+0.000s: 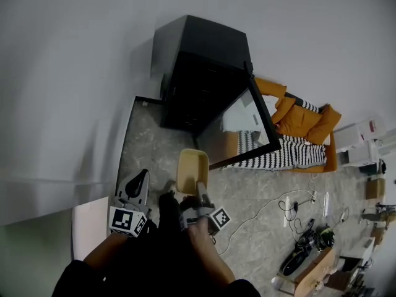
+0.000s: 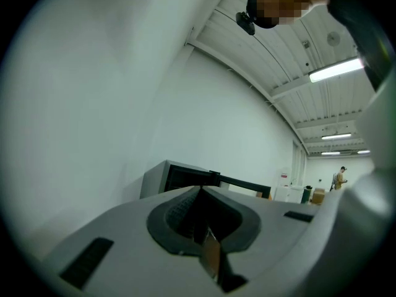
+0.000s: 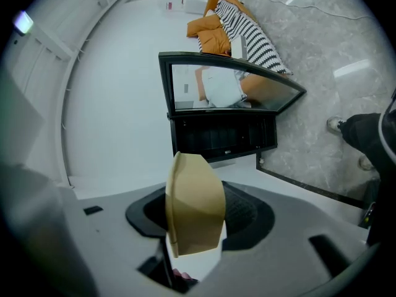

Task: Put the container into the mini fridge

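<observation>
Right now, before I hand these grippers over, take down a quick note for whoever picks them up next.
Left gripper: shut, empty.
Right gripper: shut on the tan container, held in the air short of the fridge.
The fridge is straight ahead, with its glass door swung open.
Done: container picked up, door open.
Left to do: set the container inside the fridge and let go.

Head view steeply down from above; gripper views along own jaws; all share mini fridge [image 1: 201, 48].
</observation>
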Tool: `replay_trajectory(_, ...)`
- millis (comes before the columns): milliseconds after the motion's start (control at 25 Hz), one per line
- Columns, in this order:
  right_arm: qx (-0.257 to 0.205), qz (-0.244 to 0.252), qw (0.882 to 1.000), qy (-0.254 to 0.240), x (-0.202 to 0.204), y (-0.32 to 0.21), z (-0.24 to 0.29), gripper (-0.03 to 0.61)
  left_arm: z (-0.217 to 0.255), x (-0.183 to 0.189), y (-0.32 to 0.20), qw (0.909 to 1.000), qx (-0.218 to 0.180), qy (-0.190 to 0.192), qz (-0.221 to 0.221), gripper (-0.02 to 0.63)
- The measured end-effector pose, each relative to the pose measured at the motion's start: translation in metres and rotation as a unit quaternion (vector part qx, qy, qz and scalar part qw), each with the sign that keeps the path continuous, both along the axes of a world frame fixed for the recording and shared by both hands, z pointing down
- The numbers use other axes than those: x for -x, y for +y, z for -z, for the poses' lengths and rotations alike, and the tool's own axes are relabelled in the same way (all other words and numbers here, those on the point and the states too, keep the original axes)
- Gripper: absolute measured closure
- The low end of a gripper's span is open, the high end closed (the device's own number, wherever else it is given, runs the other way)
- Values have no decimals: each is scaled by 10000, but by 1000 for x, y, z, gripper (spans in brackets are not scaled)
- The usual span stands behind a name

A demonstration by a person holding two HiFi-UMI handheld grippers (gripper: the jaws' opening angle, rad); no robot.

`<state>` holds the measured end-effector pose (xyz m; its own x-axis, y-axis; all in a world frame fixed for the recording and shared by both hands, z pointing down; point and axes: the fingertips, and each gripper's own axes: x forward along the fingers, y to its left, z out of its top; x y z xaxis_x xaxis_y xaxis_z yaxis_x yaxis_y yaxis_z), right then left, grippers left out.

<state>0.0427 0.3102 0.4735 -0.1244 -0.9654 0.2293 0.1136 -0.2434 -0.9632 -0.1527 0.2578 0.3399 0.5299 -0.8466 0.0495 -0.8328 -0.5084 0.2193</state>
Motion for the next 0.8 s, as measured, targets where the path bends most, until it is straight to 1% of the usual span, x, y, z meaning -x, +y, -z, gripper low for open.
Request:
replay_trajectory(240, 49, 143, 9999, -18, -22, -56, -5, 393, 0, -27, -53, 10000, 9, -48, 78, 607)
replay_trajectory(360, 88, 234, 9997, -14, -37, -86, -8, 393, 9, -43, -84, 9997, 88, -79, 207, 607)
replay_trajectory(520, 103, 362, 9993, -5, -56, -122, -12, 393, 10, -66, -120, 9995, 69, -102, 303, 607)
replay_trajectory(800, 217, 585, 9980, 19, -87, -163, -22, 393, 12, -102, -157, 9989, 73, -143, 434, 607)
